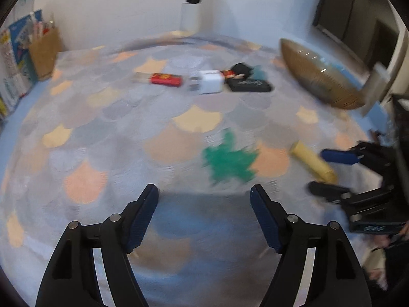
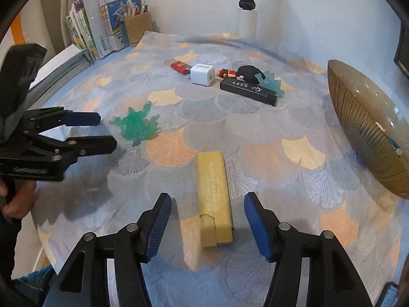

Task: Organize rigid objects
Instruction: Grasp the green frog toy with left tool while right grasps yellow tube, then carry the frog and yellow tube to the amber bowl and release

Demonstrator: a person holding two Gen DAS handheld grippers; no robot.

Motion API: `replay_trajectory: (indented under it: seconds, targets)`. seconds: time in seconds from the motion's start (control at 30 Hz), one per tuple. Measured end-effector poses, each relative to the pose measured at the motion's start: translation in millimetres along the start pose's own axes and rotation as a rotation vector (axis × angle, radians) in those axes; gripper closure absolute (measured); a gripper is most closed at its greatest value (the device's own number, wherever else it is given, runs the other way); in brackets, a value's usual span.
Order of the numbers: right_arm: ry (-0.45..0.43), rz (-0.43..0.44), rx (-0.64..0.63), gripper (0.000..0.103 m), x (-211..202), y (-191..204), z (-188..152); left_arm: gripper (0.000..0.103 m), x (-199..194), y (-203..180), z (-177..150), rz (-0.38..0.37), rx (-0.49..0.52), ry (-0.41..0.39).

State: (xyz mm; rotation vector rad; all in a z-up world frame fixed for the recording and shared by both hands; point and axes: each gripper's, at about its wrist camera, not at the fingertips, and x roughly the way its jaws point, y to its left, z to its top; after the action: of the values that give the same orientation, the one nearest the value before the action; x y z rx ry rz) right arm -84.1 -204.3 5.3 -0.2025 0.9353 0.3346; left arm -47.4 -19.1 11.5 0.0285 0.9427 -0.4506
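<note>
A yellow box [image 2: 214, 199] lies on the patterned cloth between the open fingers of my right gripper [image 2: 207, 226]; it also shows in the left wrist view [image 1: 313, 162]. A green translucent figure [image 2: 136, 125] lies to the left, just ahead of my left gripper [image 2: 103, 134], which is open and empty [image 1: 204, 217]. Further back lie a red item [image 2: 180, 66], a white charger [image 2: 202, 74], a small toy figure [image 2: 227, 73], a black box [image 2: 248, 90] and a pale blue figure [image 2: 271, 81]. A ribbed amber bowl [image 2: 368, 128] stands at the right.
Books and papers [image 2: 97, 30] and a brown pen holder [image 2: 138, 28] stand at the back left by the wall. A white pole [image 2: 246, 7] rises at the back. The cloth's edge [image 2: 43, 220] drops off at the left.
</note>
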Motion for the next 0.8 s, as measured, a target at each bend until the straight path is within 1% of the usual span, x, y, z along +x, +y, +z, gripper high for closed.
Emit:
replay_trajectory:
  seconds: [0.07, 0.1, 0.13, 0.2, 0.23, 0.27, 0.3, 0.33, 0.4, 0.43, 0.47, 0.6, 0.7, 0.8]
  targets:
    - [0.000, -0.002, 0.017, 0.045, 0.8, -1.6, 1.8, 0.030, 4.7, -8.8, 5.2, -0.053, -0.007, -0.002]
    - [-0.001, -0.001, 0.022, 0.045, 1.3, -2.3, 2.4, 0.030, 8.8, -12.8, 8.0, -0.058, -0.013, 0.000]
    - [-0.003, -0.003, 0.024, 0.045, 1.4, -2.2, 2.5, 0.030, 15.3, -16.2, 11.3, -0.047, -0.023, 0.008]
    - [-0.005, -0.014, 0.017, 0.045, 2.4, -0.6, 2.9, 0.033, 23.2, -23.2, 16.6, 0.007, -0.022, -0.003]
    - [-0.006, -0.016, 0.008, 0.046, 3.1, 0.1, 3.8, 0.036, 25.0, -26.2, 19.0, 0.028, -0.016, -0.003]
    - [-0.008, -0.011, 0.006, 0.049, 3.0, 1.0, 4.3, 0.050, 26.0, -29.0, 20.9, 0.042, -0.008, -0.002]
    - [-0.009, -0.007, 0.005, 0.053, 3.2, 1.7, 4.9, 0.055, 26.4, -30.5, 21.8, 0.057, -0.004, -0.003]
    - [-0.012, -0.007, 0.003, 0.056, 3.1, 3.0, 5.2, 0.055, 26.2, -30.0, 21.6, 0.057, -0.007, -0.005]
    - [-0.016, -0.003, -0.007, 0.070, 3.0, 5.3, 6.2, 0.056, 24.6, -27.4, 19.7, 0.051, -0.021, -0.022]
    - [-0.016, 0.003, -0.011, 0.074, 2.6, 6.5, 6.6, 0.056, 23.6, -26.7, 18.6, 0.050, -0.025, -0.028]
    - [-0.013, 0.016, -0.011, 0.079, 2.2, 7.6, 6.7, 0.056, 23.6, -25.9, 18.1, 0.049, -0.032, -0.033]
    - [-0.001, 0.075, 0.004, 0.079, -3.5, 8.2, 1.0, 0.057, 15.7, -25.9, 19.3, 0.000, -0.048, -0.066]
    - [-0.010, 0.085, 0.026, 0.079, -11.9, 3.7, -3.6, 0.057, 10.8, -33.8, 23.0, -0.007, -0.030, -0.086]
    - [-0.032, 0.059, 0.044, 0.079, -25.4, -7.8, -5.4, 0.057, 8.5, -43.8, 28.1, -0.018, -0.004, -0.102]
